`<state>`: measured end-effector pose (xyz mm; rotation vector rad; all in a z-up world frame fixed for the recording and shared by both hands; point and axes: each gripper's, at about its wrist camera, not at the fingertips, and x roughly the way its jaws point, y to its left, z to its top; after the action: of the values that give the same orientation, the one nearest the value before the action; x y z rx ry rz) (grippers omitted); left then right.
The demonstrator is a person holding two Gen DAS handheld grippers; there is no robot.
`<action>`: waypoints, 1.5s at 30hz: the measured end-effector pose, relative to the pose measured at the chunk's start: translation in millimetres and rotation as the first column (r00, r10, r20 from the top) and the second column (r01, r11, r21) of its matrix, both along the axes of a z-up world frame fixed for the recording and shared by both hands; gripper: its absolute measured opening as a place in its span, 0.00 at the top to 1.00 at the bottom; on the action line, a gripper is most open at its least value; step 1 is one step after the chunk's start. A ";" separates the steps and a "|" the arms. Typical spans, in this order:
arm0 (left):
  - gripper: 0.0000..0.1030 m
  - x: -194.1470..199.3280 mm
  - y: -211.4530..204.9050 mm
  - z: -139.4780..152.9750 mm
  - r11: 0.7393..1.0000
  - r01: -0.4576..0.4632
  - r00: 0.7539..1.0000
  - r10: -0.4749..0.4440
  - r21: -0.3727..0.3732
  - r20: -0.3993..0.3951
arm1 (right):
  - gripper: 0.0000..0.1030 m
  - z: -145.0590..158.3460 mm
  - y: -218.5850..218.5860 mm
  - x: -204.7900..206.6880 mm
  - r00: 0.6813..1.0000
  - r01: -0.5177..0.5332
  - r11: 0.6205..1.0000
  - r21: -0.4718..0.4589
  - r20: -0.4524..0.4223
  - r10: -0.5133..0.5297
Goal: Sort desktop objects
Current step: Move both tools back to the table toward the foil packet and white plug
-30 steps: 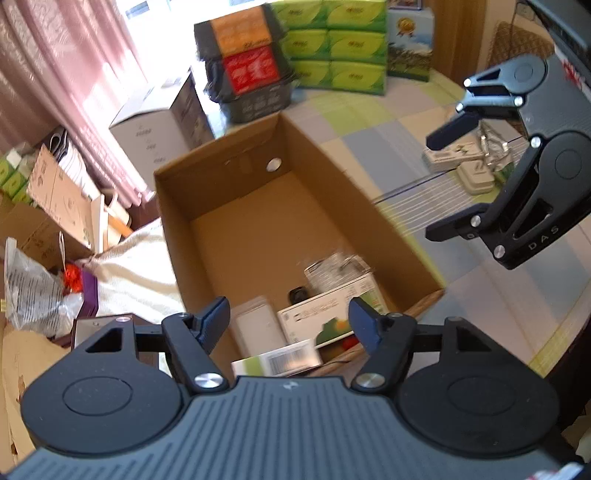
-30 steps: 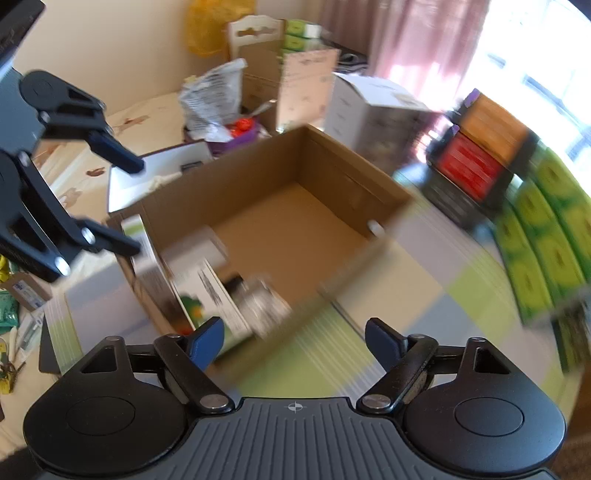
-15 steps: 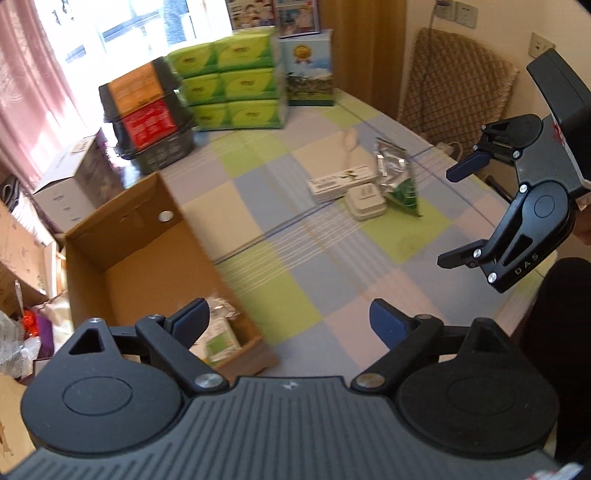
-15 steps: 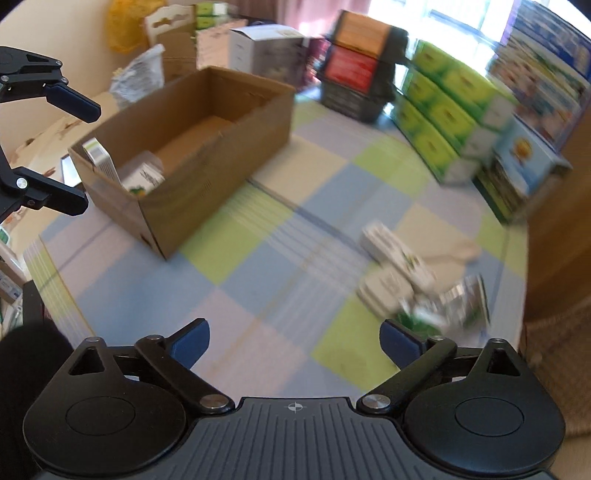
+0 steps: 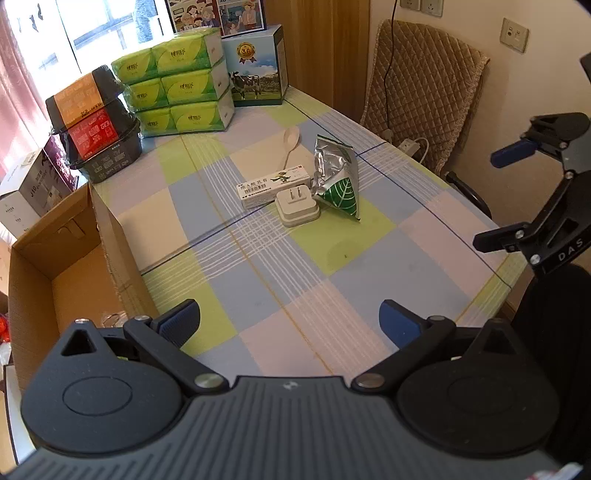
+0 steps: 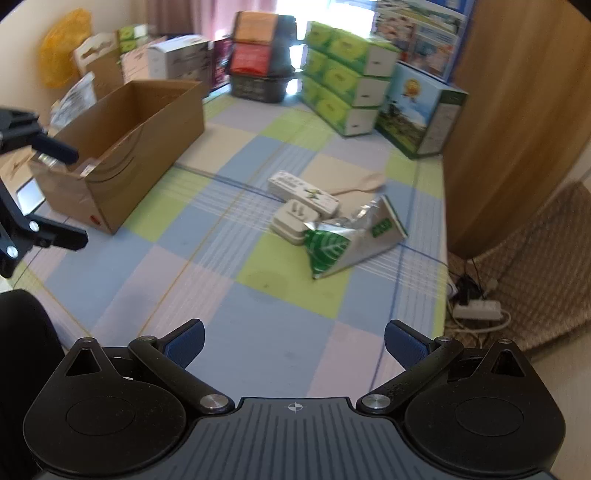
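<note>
Checked tablecloth point(image 5: 258, 295) is carrying a cluster at 12 o'clock, well ahead of the left gripper point(image 5: 290, 319) and right gripper point(image 6: 293, 338), both gaping wide and gripping nothing. Medicine box point(image 5: 275, 184), plug adapter point(image 5: 297, 208), foil pouch point(image 5: 338, 179) and spoon point(image 5: 290, 142) are lying there, touching; cardboard box point(image 5: 48, 254) is sitting at 9 o'clock, nothing blocking.

This is a room in a home. The surface point(image 5: 258, 295) wears a checked cloth in soft colours. Green packs of tissues point(image 5: 177, 96) are stacked at the far end beside a milk carton box point(image 5: 258, 70) with cows on it. A chair point(image 5: 424, 92) with a quilted cover stands by the wall. Pink curtains point(image 5: 14, 92) hang at a sunny window point(image 5: 99, 29).
</note>
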<state>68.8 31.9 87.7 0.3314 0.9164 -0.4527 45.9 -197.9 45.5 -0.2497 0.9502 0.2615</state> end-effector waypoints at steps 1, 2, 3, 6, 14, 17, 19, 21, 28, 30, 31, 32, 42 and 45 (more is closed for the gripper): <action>0.01 0.2 -3.6 -2.1 1.000 -0.012 1.000 0.012 -0.004 0.000 | 0.02 0.4 -4.3 -1.6 1.000 0.010 1.000 0.007 0.001 -0.010; 0.01 0.6 -6.5 -3.5 1.000 -0.021 1.000 0.021 -0.008 0.000 | 0.02 0.1 -7.7 -2.5 1.000 0.018 1.000 0.010 0.001 -0.018; 0.01 0.4 -9.1 -4.5 0.999 -0.030 1.000 0.030 -0.013 0.003 | 0.02 -0.3 -10.6 -3.2 1.000 0.025 1.000 0.011 0.001 -0.025; 0.01 4.6 -16.6 -8.8 0.997 -0.069 0.997 0.070 -0.014 0.014 | 0.02 -2.9 -19.6 -2.3 0.999 0.045 0.999 0.021 0.001 -0.045; 0.01 27.0 -34.6 -30.5 0.991 -0.135 0.991 0.135 0.001 0.005 | 0.02 -18.3 -41.7 21.9 0.992 0.125 0.989 0.080 -0.025 -0.123; 0.01 42.5 -41.5 -44.0 0.988 -0.153 0.988 0.153 0.006 -0.011 | 0.02 -28.5 -48.1 37.0 0.991 0.134 0.987 0.090 -0.042 -0.131; 0.01 54.9 -45.7 -55.5 0.986 -0.167 0.986 0.167 -0.001 -0.028 | 0.02 -37.7 -53.3 49.2 0.988 0.147 0.984 0.098 -0.059 -0.141; 0.01 67.7 -51.0 -68.0 0.984 -0.177 0.983 0.177 -0.007 -0.046 | 0.02 -48.0 -59.1 62.7 0.984 0.167 0.980 0.109 -0.076 -0.159; 0.01 113.4 -66.2 -112.4 0.980 -0.196 0.978 0.194 -0.025 -0.082 | 0.02 -79.1 -73.2 117.8 0.971 0.217 0.964 0.157 -0.133 -0.197; 0.01 126.1 -69.5 -122.9 0.980 -0.196 0.977 0.194 -0.021 -0.087 | 0.02 -85.4 -76.4 135.0 0.967 0.234 0.957 0.174 -0.148 -0.210; 0.01 132.0 -70.4 -127.1 0.981 -0.195 0.977 0.192 -0.018 -0.091 | 0.02 -88.2 -77.4 143.5 0.964 0.241 0.954 0.180 -0.156 -0.215; 0.02 139.4 -71.9 -131.6 0.982 -0.191 0.977 0.188 -0.015 -0.096 | 0.02 -90.8 -77.8 152.0 0.962 0.247 0.951 0.187 -0.164 -0.218; 0.02 181.2 -78.5 -151.4 0.988 -0.155 0.983 0.154 -0.002 -0.102 | 0.02 -110.3 -78.1 223.6 0.945 0.297 0.931 0.212 -0.206 -0.255; 0.02 188.2 -78.1 -153.9 0.988 -0.152 0.983 0.151 -0.007 -0.104 | 0.02 -115.8 -79.0 236.2 0.937 0.320 0.922 0.217 -0.218 -0.274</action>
<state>256.9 -46.2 -66.2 0.2236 1.0308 -0.3386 282.1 -276.9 -70.3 0.1556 1.1121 0.1208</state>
